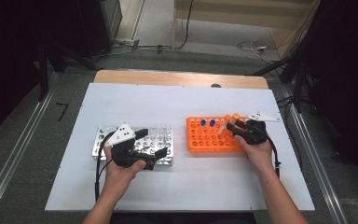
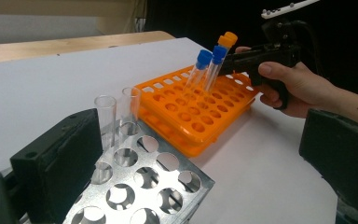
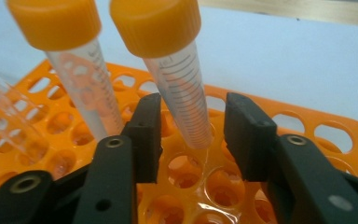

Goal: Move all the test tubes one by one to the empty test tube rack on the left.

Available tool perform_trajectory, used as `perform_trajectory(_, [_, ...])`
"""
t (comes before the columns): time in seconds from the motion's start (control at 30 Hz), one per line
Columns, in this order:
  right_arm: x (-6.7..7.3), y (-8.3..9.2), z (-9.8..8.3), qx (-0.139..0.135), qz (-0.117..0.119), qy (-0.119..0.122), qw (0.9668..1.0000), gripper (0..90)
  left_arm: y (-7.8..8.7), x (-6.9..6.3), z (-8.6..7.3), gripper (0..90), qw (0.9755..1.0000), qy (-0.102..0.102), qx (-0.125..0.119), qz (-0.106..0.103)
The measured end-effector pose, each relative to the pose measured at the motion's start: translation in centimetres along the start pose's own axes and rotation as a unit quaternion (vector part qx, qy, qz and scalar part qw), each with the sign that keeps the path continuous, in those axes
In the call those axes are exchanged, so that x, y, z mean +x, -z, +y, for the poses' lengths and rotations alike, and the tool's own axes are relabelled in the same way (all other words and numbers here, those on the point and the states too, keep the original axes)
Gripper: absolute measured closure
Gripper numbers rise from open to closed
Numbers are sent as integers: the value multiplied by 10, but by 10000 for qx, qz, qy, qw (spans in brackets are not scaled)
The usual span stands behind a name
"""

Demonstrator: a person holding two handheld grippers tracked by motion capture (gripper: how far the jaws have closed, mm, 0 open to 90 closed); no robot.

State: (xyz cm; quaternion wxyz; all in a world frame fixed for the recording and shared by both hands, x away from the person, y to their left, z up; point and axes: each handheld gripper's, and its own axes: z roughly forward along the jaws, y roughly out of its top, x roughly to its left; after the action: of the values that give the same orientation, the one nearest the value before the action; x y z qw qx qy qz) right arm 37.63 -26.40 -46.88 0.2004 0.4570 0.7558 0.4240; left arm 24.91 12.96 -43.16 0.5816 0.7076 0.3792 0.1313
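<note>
Right gripper at orange rack, 2 o'clock of table; jaws straddle orange-capped tube, gap each side, not clamped. Center pads, squeeze, lift straight up. Left gripper released, over metal rack.

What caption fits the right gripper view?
Right gripper straddling an orange-capped tube over the orange rack.

Right hand-held gripper straddles an orange-capped tube standing in the orange rack; gaps show between both pads and the tube. Second orange-capped tube stands just beside, left. Clear tube at far left. White table behind.
</note>
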Motion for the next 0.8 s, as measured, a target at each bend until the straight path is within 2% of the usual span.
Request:
perform_trajectory(0.13, [4,-3,1,110,-142,97,9998,668,-1,1,0,0,9999,48,72,91])
perform_trajectory(0.23, [6,-4,1,84,-298,190,9993,721,-1,0,0,0,9999,36,83,95])
perform_trajectory(0.33, [5,-3,1,66,-281,209,9994,725,-2,0,0,0,9999,28,68,80])
perform_trajectory(0.6, [5,15,6,-265,-234,256,9990,727,-5,-3,0,0,10000,1,88,37])
perform_trajectory(0.8, [9,32,10,-391,-17,343,9986,727,-7,-5,0,0,9999,-36,123,42])
